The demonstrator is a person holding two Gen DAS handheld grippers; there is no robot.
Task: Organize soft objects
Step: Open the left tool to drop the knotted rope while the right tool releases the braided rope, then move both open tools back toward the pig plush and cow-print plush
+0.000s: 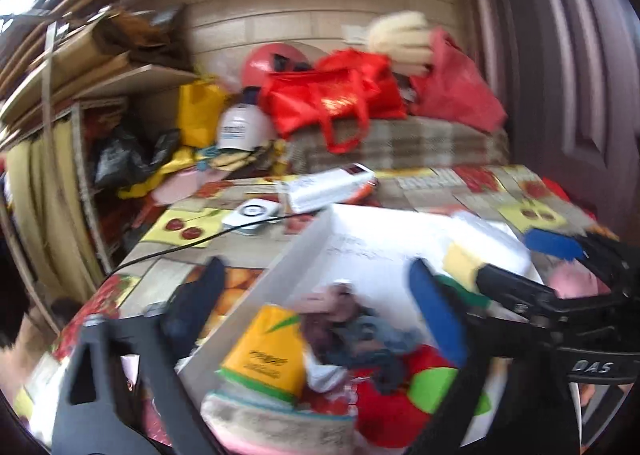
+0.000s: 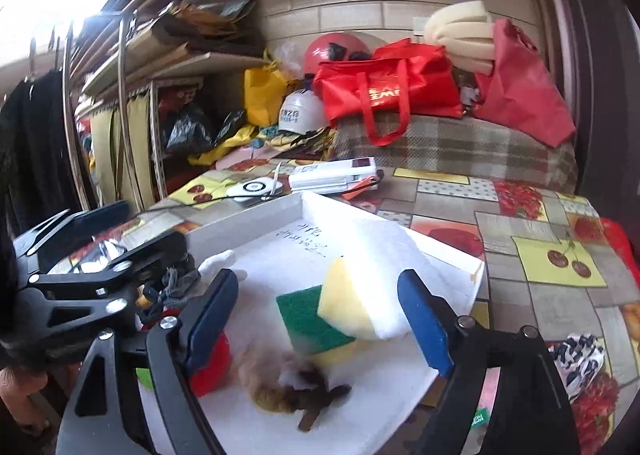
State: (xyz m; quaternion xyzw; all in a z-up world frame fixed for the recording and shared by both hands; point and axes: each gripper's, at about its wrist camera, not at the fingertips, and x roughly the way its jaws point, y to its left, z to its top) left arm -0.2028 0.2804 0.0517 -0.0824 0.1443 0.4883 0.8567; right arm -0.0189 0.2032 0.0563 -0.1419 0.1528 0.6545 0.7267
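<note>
White tray [image 2: 304, 211]: a shallow white box is seen on the worktop [image 2: 560, 223], which is covered by a fruit-patterned cloth; handwriting is visible on the tray floor.
Sponge [image 2: 320, 319]: a yellow foam block with a green scouring face is seen lying in the tray, partly overlapped by a white foam piece [image 2: 380, 255]. In the left wrist view the sponge [image 1: 464, 265] is blurred.
Plush toy [image 2: 288, 387]: a small tan and brown soft figure is seen lying in the tray, just in front of the sponge; its details are blurred.
Red soft toy [image 1: 396, 403]: a red item with bright green patches is seen in the near part of the tray, beside a yellow packet [image 1: 268, 359] and a crumpled grey-blue and pinkish cloth [image 1: 344, 319].
Left tool [image 1: 320, 315]: its blue-padded fingers are held wide apart above the tray's near contents, with nothing gripped between them.
Right tool [image 2: 320, 315]: its blue-padded fingers are spread apart over the tray, with the sponge and plush toy framed between them but not touched.
Background: red bags [image 2: 392, 91], a white helmet [image 2: 304, 111] and a roll of cream foam [image 2: 456, 35] are seen piled beyond the worktop.
</note>
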